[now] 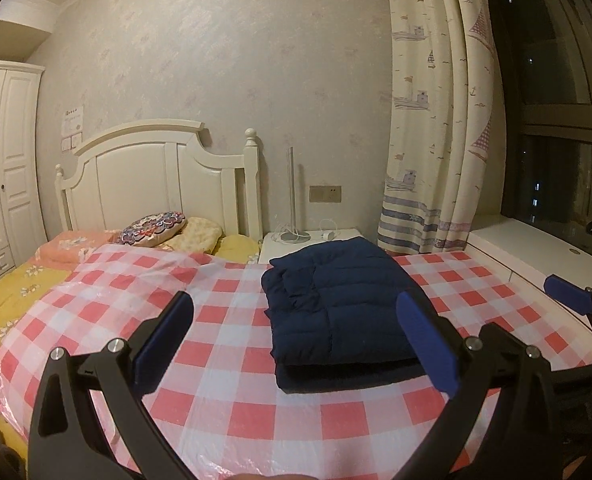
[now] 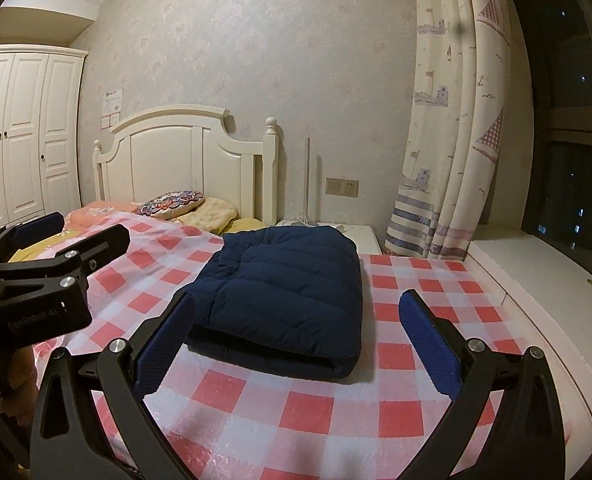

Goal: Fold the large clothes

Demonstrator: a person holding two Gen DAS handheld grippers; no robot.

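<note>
A folded navy puffer jacket is laid on the bed's checked cover, ahead of both grippers; left gripper and right gripper are held wide apart, nothing gripped or touched

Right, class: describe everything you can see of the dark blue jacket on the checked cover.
The navy quilted jacket looks padded, with stitched horizontal channels. It is folded into a thick, layered rectangle, its rounded fold edge nearest the cameras, and lies flat on the pink-and-white checked cover towards the bed's window side. Both the left hand-held gripper and the right hand-held gripper are open and clear of it.
</note>
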